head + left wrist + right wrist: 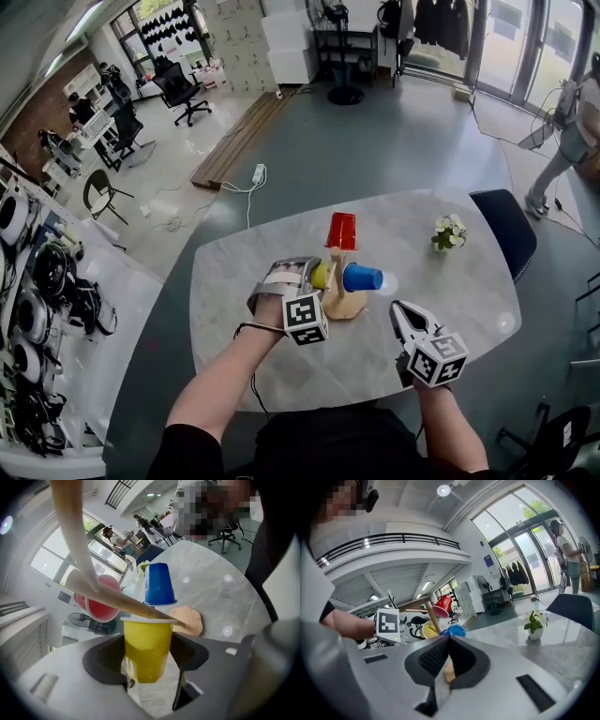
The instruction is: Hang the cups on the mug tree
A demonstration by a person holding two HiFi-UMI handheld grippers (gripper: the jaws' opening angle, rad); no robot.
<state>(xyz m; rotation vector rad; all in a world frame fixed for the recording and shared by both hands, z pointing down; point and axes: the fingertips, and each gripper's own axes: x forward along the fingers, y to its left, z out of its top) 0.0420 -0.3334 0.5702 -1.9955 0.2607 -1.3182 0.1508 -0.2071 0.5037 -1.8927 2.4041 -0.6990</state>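
Marble table [459, 309]: yellow cup [146, 644] clamped in left gripper [149, 663], at mug tree [347, 302]; right gripper [446, 644] closed.

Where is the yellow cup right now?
In the head view the yellow cup is held mid-table in the left gripper, rim at the mug tree, left of the blue cup.

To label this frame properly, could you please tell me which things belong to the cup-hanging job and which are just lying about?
Job: mug tree, red cup, blue cup, yellow cup held in left gripper.
Lying about: potted plant, dark chair.
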